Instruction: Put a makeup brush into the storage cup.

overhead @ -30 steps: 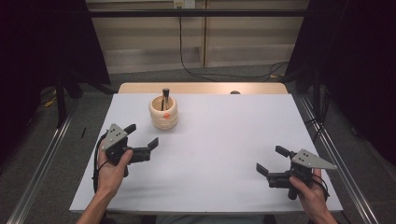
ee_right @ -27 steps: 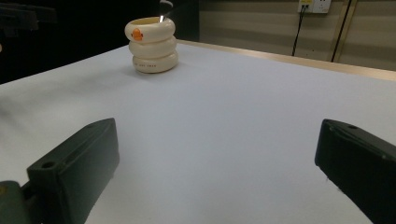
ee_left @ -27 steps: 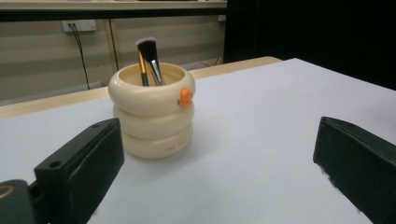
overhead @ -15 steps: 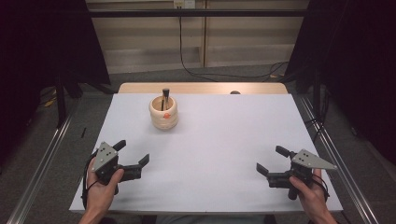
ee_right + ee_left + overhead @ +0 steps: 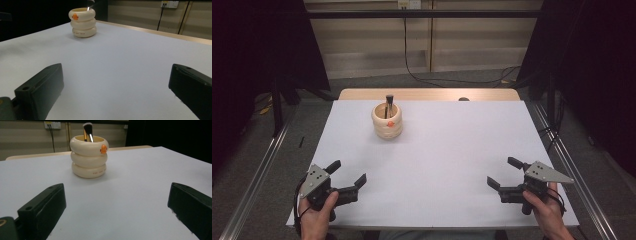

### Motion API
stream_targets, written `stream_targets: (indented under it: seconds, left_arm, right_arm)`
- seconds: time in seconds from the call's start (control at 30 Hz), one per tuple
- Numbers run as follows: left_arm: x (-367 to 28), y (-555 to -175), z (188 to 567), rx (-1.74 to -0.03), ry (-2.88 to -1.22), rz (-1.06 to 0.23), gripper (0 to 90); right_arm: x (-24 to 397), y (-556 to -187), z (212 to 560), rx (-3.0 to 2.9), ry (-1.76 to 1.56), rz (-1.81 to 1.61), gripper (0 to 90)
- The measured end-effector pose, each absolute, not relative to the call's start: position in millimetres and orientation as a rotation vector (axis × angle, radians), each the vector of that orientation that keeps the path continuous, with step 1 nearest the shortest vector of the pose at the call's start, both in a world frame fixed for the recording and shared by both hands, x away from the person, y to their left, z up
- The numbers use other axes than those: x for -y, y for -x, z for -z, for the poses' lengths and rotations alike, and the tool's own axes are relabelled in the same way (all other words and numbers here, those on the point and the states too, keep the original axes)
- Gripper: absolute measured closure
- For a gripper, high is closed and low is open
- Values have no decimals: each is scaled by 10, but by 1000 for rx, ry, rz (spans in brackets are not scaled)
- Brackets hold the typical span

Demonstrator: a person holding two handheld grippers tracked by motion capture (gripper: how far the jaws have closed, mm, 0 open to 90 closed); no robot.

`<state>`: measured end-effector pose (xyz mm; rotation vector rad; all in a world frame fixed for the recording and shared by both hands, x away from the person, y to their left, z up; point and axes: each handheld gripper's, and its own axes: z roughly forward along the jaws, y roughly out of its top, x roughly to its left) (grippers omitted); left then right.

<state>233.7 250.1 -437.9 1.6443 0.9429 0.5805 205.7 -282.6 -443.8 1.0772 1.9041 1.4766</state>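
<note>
A white desk (image 5: 437, 150) stands in a dim room with dark curtains at both sides. A cream ringed cup (image 5: 387, 121) sits upright toward the far edge, and a brush (image 5: 389, 101) stands in it, bristles up. The left gripper (image 5: 346, 179) rests well nearer than the cup, at the desk's near left corner, its fingers spread wide on nothing. The right gripper (image 5: 504, 172) lies far to the cup's right and nearer, fingers likewise apart and empty. Both point toward the cup.
</note>
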Motion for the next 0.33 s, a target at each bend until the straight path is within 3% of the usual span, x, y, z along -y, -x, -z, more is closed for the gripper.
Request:
stream_targets:
  seconds: [0.33]
  left_arm:
    - [-2523, -2344, 4356, -943, -1629, -564, 24]
  right_arm:
    - [2837, -2052, 4445, -1902, -1084, -1469, 0]
